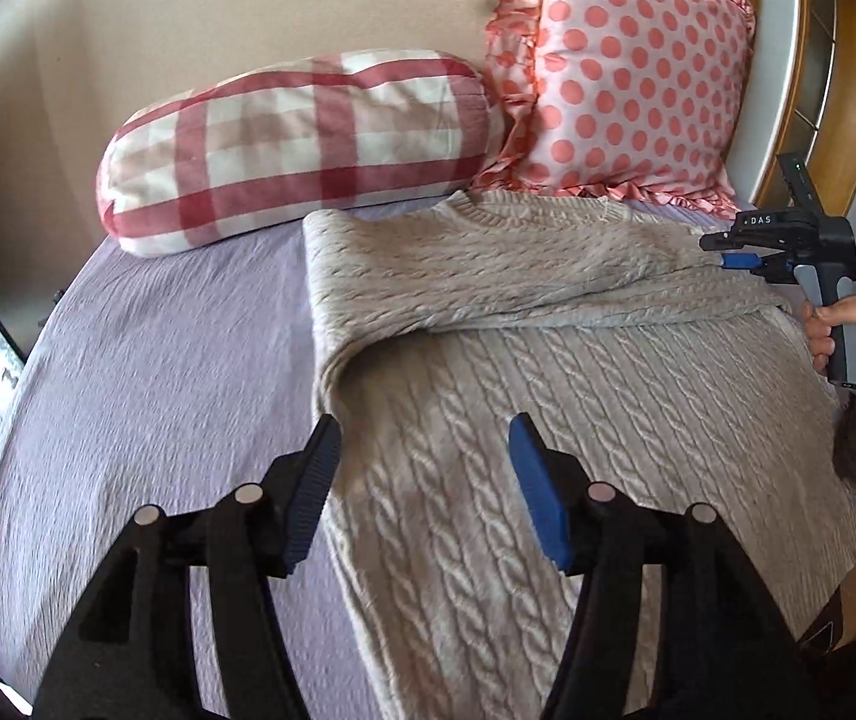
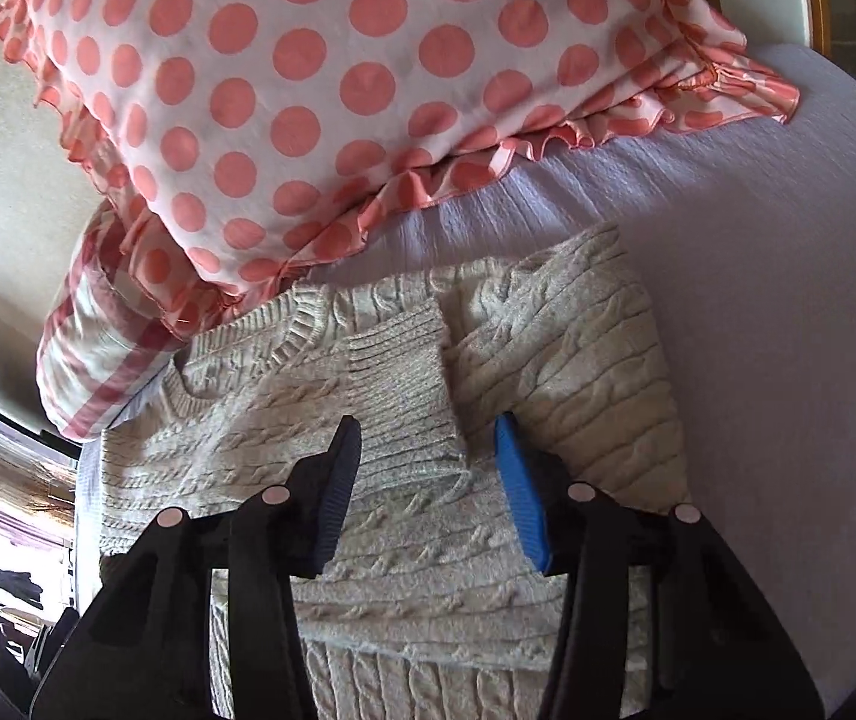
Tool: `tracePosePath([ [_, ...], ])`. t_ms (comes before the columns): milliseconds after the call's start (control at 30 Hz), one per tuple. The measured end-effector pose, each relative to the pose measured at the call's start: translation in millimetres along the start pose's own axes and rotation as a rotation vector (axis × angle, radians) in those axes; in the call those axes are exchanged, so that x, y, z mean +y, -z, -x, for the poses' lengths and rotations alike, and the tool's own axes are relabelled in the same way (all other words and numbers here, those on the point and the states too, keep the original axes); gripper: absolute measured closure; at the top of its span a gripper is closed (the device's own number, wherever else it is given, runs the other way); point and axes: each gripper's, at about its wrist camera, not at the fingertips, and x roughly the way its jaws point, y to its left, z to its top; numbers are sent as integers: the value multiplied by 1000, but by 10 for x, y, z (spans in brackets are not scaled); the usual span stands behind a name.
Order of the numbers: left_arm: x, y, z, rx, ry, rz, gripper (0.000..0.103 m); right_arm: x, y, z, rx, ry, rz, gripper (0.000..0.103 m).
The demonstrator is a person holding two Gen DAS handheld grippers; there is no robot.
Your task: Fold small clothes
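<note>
Both tongs spread: left (image 1: pixel 425 444), right (image 2: pixel 428 441) above sweater (image 1: pixel 487 420).

Lavender bedspread (image 1: pixel 176 330) covers the bed. Red-checked bolster pillow (image 1: pixel 302 144) lies at the head edge; polka-dot ruffled pillow (image 1: pixel 625 60) leans beside it, touching. Beige wall (image 1: pixel 218 6) behind.

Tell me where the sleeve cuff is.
Right wrist view, centre: the cuff lies on the sweater, just ahead of the open right gripper, below the dotted pillow.
</note>
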Motion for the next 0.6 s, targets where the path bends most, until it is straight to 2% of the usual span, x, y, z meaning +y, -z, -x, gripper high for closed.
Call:
tracePosePath([
  [33, 55, 42, 36, 0, 0, 11, 41, 38, 18, -2, -13, -2, 26, 82],
  [67, 100, 79, 71, -2, 0, 16, 40, 61, 31, 4, -18, -10, 40, 89],
  [200, 220, 185, 136, 1, 34, 45, 38, -49, 48, 347, -128, -45, -8, 93],
  [267, 228, 249, 135, 15, 52, 55, 36, -195, 59, 516, -175, -15, -49, 97],
  [300, 226, 285, 128, 27, 63, 54, 35, -251, 57, 527, -171, 10, -53, 97],
  [367, 203, 361, 96, 57, 87, 50, 35, -317, 94, 484, -105, 35, -42, 96],
  [433, 192, 454, 95, 83, 116, 55, 35, -356, 206, 578, -63, 20, -63, 90],
  [467, 195, 504, 109, 88, 134, 62, 35, -355, 299, 695, -73, 2, -53, 87],
  [500, 205, 559, 136, 90, 146, 71, 35, -351, 410, 831, -98, -11, -35, 68],
  [533, 214, 621, 161, 92, 158, 81, 35, -360, 547, 979, -122, -14, -15, 43],
  [567, 222, 683, 182, 96, 171, 90, 35, -372, 700, 1114, -137, -13, 8, 39],
  [600, 229, 747, 199, 101, 183, 99, 35, -395, 842, 1220, -135, -7, 25, 39],
])
